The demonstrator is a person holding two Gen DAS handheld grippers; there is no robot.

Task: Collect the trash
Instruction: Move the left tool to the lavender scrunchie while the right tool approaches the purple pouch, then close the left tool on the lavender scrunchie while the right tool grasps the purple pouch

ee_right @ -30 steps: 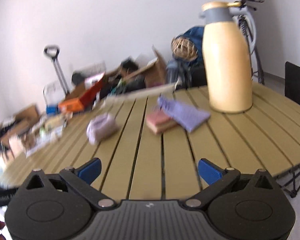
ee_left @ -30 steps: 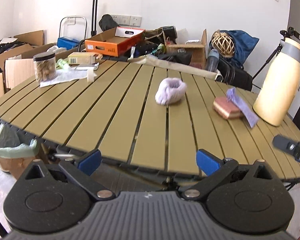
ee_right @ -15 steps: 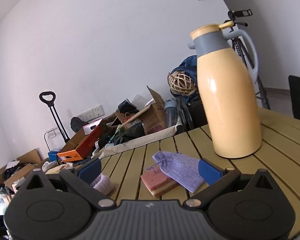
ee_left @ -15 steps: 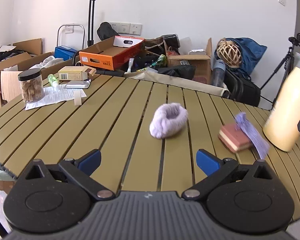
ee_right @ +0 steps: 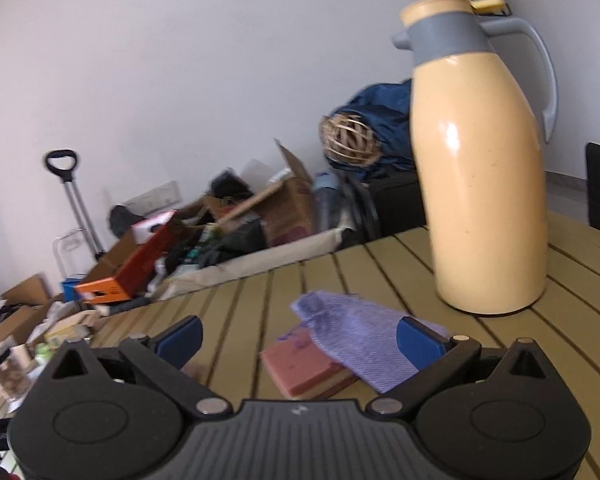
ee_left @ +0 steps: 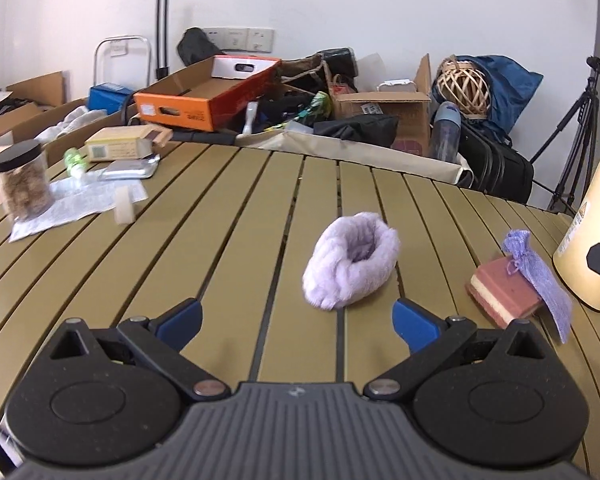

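The left gripper has its blue fingers spread wide and holds nothing. A fluffy purple sock lies on the slatted tabletop just ahead of them, nearer the right finger, not touching. The right gripper is spread wide too and empty. A pink sponge lies between its fingers on the tabletop, with a purple cloth draped over it. A tall yellow jug stands near.

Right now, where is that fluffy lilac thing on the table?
In the left wrist view the fluffy lilac bundle lies on the slatted table, just ahead of the open left hand-held gripper, left of the pink sponge.
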